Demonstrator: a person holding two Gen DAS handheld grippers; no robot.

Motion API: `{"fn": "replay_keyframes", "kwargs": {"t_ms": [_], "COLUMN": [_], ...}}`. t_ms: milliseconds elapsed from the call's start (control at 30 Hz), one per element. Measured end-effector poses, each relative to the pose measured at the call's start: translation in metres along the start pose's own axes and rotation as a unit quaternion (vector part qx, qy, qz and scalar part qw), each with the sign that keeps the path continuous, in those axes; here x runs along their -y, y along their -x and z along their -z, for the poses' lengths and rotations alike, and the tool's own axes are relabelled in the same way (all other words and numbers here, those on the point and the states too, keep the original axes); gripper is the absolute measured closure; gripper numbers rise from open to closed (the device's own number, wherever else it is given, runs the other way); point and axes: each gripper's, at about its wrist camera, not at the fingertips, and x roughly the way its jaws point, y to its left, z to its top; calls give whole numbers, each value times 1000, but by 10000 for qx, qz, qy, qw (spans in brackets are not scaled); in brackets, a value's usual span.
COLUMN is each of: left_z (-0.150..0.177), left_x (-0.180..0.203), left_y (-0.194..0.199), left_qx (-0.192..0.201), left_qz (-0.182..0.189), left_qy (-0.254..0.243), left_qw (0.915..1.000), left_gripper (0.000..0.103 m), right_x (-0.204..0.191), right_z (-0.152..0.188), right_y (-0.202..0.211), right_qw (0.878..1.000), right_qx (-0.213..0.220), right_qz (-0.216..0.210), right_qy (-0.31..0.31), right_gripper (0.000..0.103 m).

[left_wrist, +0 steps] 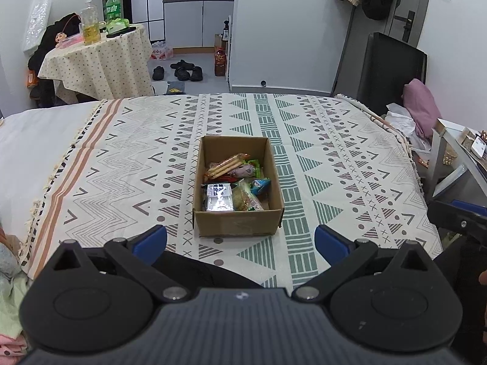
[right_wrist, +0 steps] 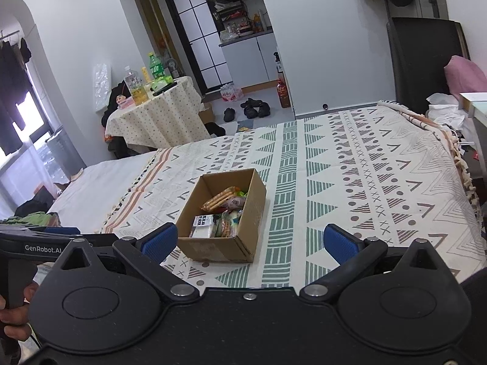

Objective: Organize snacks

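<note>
- The cardboard box (left_wrist: 239,217) sat at the middle of the left wrist view, on the patterned cloth (left_wrist: 334,158) spread over the bed; in the right wrist view it lay a little left of centre.
- Inside the box lay the snacks (left_wrist: 232,182): a long cracker pack (left_wrist: 226,165) toward the far end, a white packet with dark print (left_wrist: 219,197) at the near left corner, and green and blue wrappers on the right side.
- The left gripper (left_wrist: 240,240) filled the bottom of its frame, its blue pads (left_wrist: 150,241) spread wide apart with nothing between them, just short of the box's near wall.
- The right gripper (right_wrist: 249,240) likewise had its jaws wide apart and empty; its left pad (right_wrist: 159,241) overlapped the box's near left corner in the picture, though contact could not be told.
- In the upper left of the left wrist view stood a small round table (left_wrist: 100,60) under a dotted cloth, carrying bottles (left_wrist: 100,15).
- Dark shoes (left_wrist: 182,70) lay on the floor beyond the bed, upper centre.
</note>
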Motion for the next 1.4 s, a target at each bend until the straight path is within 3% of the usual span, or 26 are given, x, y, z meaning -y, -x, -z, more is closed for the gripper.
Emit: {"fn": "replay_keyframes", "kwargs": {"t_ms": [233,333,600,1400], "left_z": [6,7,11,13], "left_x": [-9,-13,-16,-16], "left_y": [4,5,6,4], "left_qx": [-17,-2,-24,-26], "left_qz": [-35,-94,-113,-123], "left_qy": [43,57,44,47], "left_qw": [10000,9999,9999,9999], "left_gripper": [0,0,0,0], "right_x": [-5,-12,-14,-18], "right_z": [7,11,22,22], "right_y": [6,6,7,2], "right_qw": [10000,9990,9984,9973], "right_qx": [-11,-58,-137,-137], "right_qz": [29,340,496,668], "right_qy": [79,286,228,282], "right_gripper": [0,0,0,0]}}
